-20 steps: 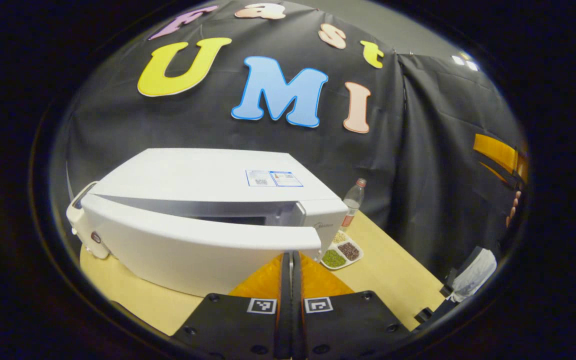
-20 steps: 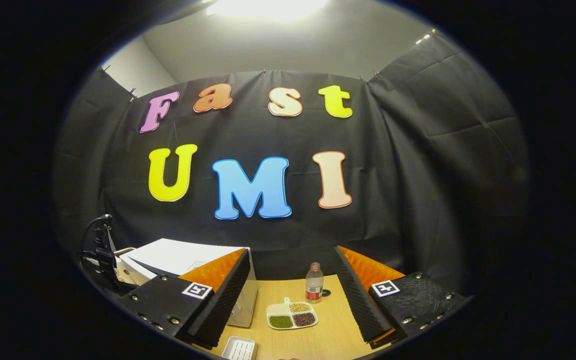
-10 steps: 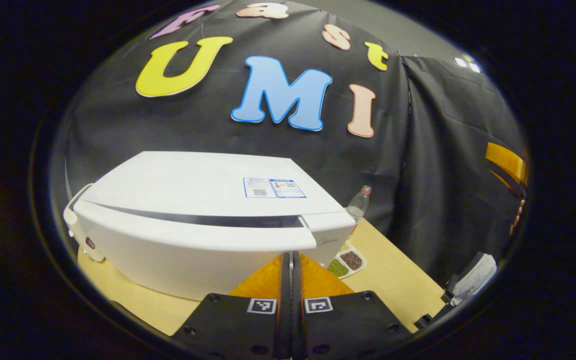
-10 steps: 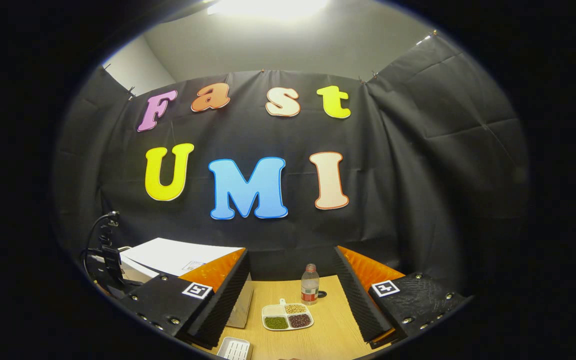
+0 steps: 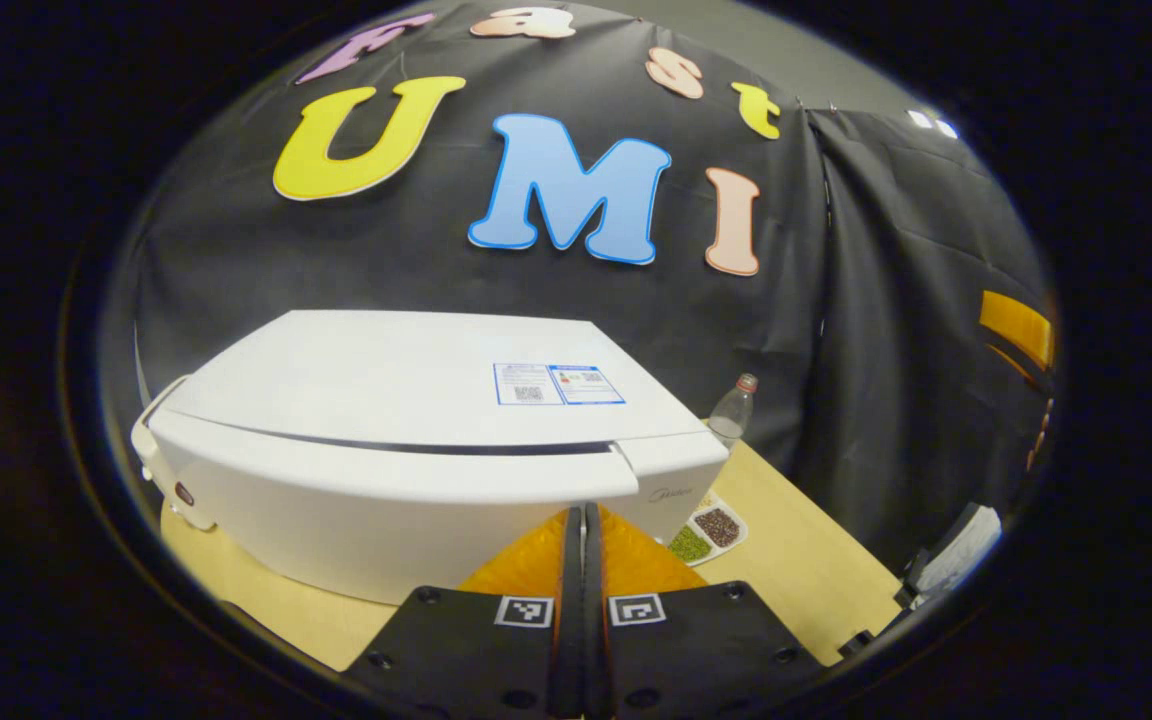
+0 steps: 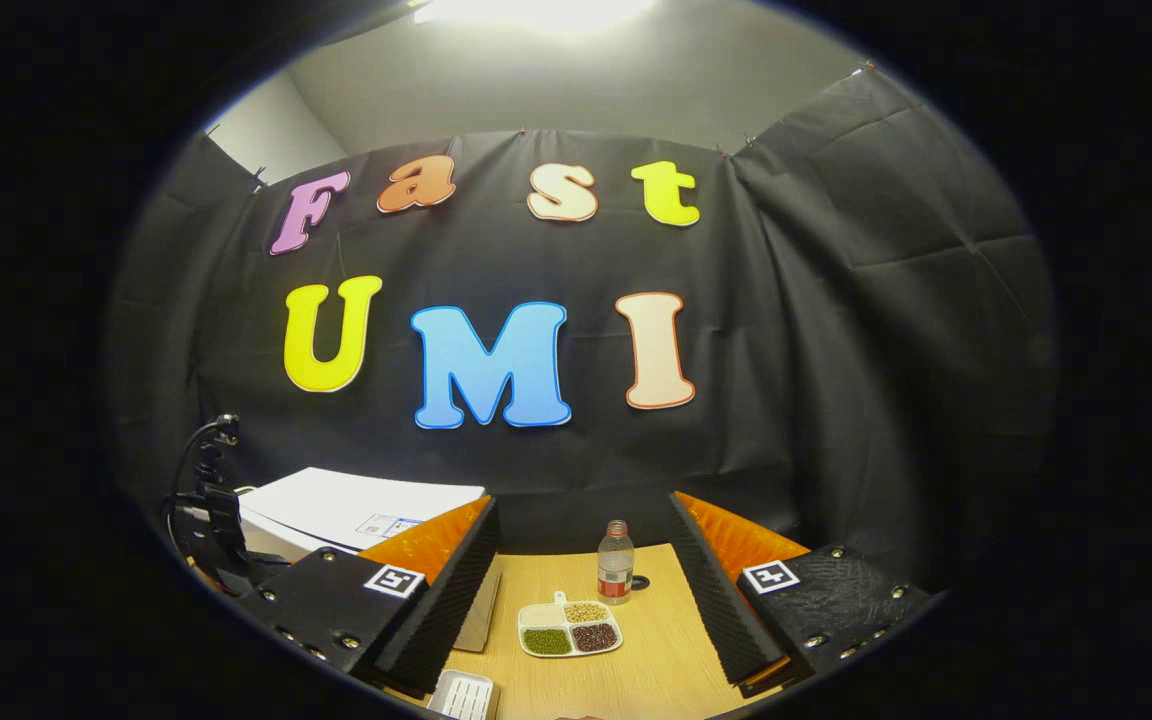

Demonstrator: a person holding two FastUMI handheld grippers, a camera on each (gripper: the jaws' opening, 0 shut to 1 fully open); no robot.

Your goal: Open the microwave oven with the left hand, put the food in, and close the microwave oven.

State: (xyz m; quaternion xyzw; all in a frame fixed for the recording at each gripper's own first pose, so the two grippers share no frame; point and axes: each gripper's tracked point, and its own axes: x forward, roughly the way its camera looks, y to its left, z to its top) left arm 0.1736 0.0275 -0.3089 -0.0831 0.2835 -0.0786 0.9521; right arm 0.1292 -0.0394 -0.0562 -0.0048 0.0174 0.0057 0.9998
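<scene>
The white microwave (image 5: 396, 390) stands on the wooden table, its door (image 5: 376, 500) flush against the body, with only a thin dark seam along the top. My left gripper (image 5: 582, 515) is shut with nothing between its fingers, its tips right at the door's lower right front. In the right gripper view the microwave (image 6: 356, 505) sits at the left behind my own left finger. My right gripper (image 6: 584, 505) is held open above the table, with nothing between its fingers.
A divided dish of beans (image 6: 570, 633) and a small bottle (image 6: 615, 563) sit on the table (image 6: 636, 680) to the right of the microwave. A small white tray (image 6: 464, 695) lies near the front edge. Dish (image 5: 704, 530) and bottle (image 5: 733, 412) also show beside the microwave.
The microwave door, ajar a second ago with the cavity showing, has swung shut against the body. My shut left gripper followed it in. The right gripper stayed open, drifting slightly.
</scene>
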